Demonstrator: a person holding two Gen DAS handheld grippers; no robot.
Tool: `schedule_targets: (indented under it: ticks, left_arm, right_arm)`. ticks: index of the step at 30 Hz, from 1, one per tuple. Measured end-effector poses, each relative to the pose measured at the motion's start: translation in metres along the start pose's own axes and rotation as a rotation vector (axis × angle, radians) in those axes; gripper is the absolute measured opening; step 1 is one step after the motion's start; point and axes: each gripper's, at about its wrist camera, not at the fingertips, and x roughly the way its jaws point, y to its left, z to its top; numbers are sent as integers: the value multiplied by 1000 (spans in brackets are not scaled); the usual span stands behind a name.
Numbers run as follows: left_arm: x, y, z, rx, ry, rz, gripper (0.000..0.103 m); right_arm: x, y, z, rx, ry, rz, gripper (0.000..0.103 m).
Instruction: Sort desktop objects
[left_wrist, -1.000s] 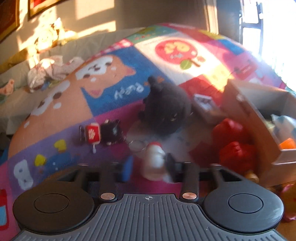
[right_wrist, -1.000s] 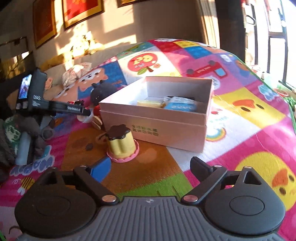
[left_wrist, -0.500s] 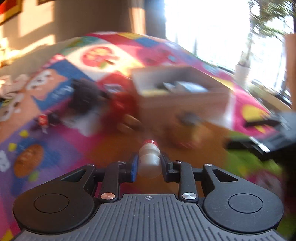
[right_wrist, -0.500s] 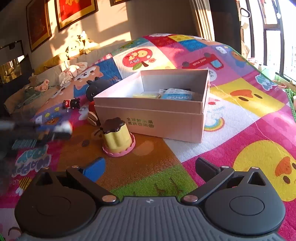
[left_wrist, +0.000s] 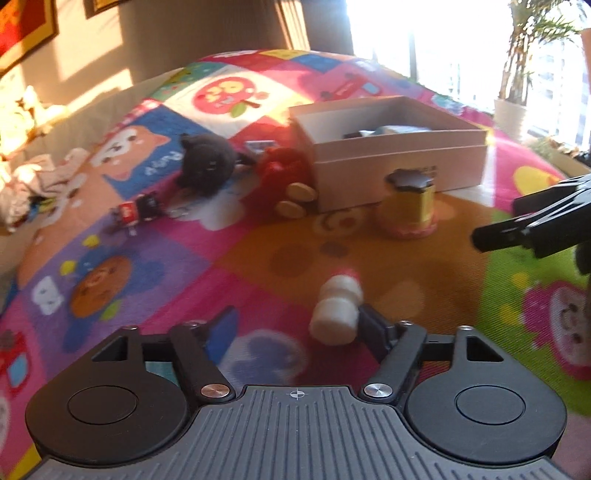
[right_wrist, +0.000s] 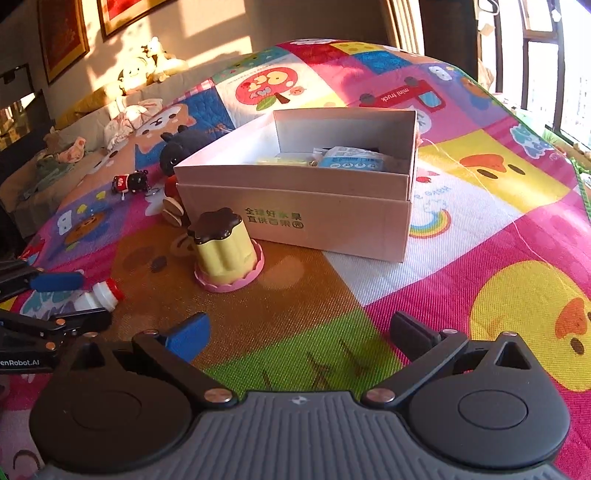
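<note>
A small white bottle with a red cap (left_wrist: 338, 308) lies on the play mat between the spread fingers of my left gripper (left_wrist: 299, 326), close to the right finger. It also shows in the right wrist view (right_wrist: 99, 297), with my left gripper (right_wrist: 68, 299) open around it. My right gripper (right_wrist: 299, 332) is open and empty above the mat. A yellow pudding toy (right_wrist: 225, 251) on a pink base stands in front of the open cardboard box (right_wrist: 295, 218), which holds a few items.
A black plush (left_wrist: 207, 162), a red plush (left_wrist: 282, 171) and a small red-and-black figure (left_wrist: 138, 212) lie left of the box (left_wrist: 399, 177). The right gripper's finger (left_wrist: 517, 230) reaches in from the right. Clothes and soft toys lie at the far left.
My left gripper carried the white bottle from beside the black plush toward the front of the mat, then opened; the bottle now lies loose between the fingers. The right gripper drew slightly nearer the box.
</note>
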Motion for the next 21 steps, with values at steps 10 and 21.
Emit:
schedule_targets:
  ticks: [10, 21]
  left_arm:
    - [-7, 24, -2, -155, 13, -82, 83]
    - [1, -3, 3, -145, 19, -86, 87]
  right_arm:
    - [3, 26, -4, -143, 42, -53, 103]
    - [1, 30, -6, -167, 40, -18, 103]
